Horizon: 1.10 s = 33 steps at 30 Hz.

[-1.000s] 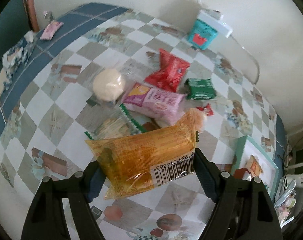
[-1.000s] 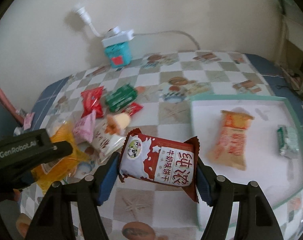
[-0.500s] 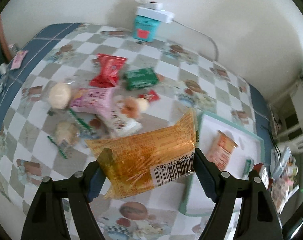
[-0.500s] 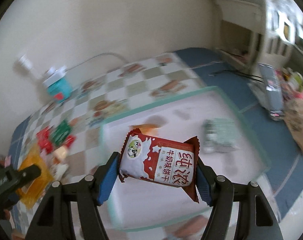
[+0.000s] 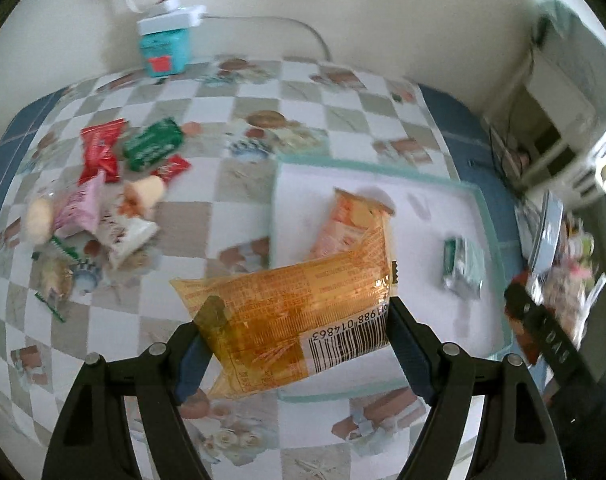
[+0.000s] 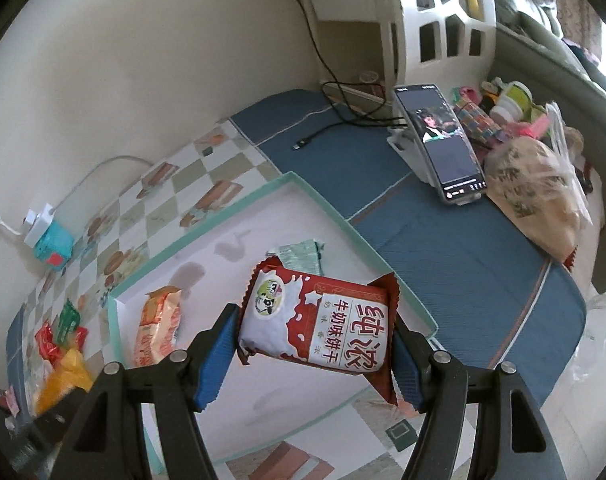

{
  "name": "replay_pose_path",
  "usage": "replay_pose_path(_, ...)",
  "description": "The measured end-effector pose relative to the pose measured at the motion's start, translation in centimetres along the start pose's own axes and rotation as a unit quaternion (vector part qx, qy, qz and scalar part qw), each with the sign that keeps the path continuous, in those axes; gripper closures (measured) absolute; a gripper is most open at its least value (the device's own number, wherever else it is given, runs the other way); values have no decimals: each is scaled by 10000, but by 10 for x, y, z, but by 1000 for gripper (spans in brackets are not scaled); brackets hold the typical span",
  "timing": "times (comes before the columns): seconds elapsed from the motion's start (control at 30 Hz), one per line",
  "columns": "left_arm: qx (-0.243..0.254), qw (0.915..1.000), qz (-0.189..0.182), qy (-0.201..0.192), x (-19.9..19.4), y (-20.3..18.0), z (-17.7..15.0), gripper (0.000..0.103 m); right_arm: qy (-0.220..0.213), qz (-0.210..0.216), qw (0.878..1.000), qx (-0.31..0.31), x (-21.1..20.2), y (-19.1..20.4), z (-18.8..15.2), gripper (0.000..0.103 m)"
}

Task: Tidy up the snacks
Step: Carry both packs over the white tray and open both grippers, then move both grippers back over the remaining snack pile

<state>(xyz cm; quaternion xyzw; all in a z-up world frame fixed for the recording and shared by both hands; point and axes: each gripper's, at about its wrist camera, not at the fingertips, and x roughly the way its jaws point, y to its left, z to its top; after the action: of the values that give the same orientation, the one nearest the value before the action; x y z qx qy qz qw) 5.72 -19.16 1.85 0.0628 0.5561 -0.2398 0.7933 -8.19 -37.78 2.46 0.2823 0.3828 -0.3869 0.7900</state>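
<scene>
The left tongs (image 5: 295,344) grip a translucent orange snack bag (image 5: 291,316) across its width, low in the left wrist frame; the bag hides the fingertips and covers the near edge of the white tray (image 5: 481,216) with the mint-green rim behind it. In that tray lie an orange-and-white packet (image 5: 345,220), partly covered by the held bag, and a small green-and-silver packet (image 5: 463,264), too blurred to read. At the left of the frame a smeared heap of loose snacks (image 5: 111,196) rests on the checked desk (image 5: 243,184); single wrappers are hard to tell apart. A dark bar at the lower right edge is cut off.

The right tongs (image 6: 315,348) clamp a red-and-white biscuit pack (image 6: 323,328), held in the air over the tray (image 6: 263,196). The pack screens part of the green packet (image 6: 303,254). A phone (image 6: 443,148) stands propped at the upper right.
</scene>
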Motion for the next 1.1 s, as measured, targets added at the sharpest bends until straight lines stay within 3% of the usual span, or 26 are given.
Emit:
replay_pose_path(0.33, 406, 9983, 110, 405, 38, -27, -13, 21, 429, 3, 9991, -59, 32, 1, -8, 31)
replay_pose_path(0.6, 281, 9979, 69, 587, 49, -22, -14, 21, 544, 32, 9985, -82, 39, 2, -12, 29)
replay_pose_path(0.7, 215, 9982, 66, 564, 47, -17, -13, 13, 580, 24, 9983, -87, 42, 4, -11, 29)
replay_pose_path(0.83, 121, 9987, 34, 502, 43, -11, -10, 13, 567, 31, 9983, -109, 44, 5, -10, 27)
replay_pose_path(0.9, 65, 9988, 32, 478, 41, -7, -9, 13, 527, 22, 9985, -110, 42, 5, -10, 18)
replay_pose_path(1.03, -200, 9991, 81, 362, 36, 12, -4, 12, 474, 28, 9988, -137, 40, 6, -10, 16)
replay_pose_path(1.1, -389, 9987, 209, 261, 34, 25, 0, 9, 424, 62, 9990, -149, 39, 7, -11, 0)
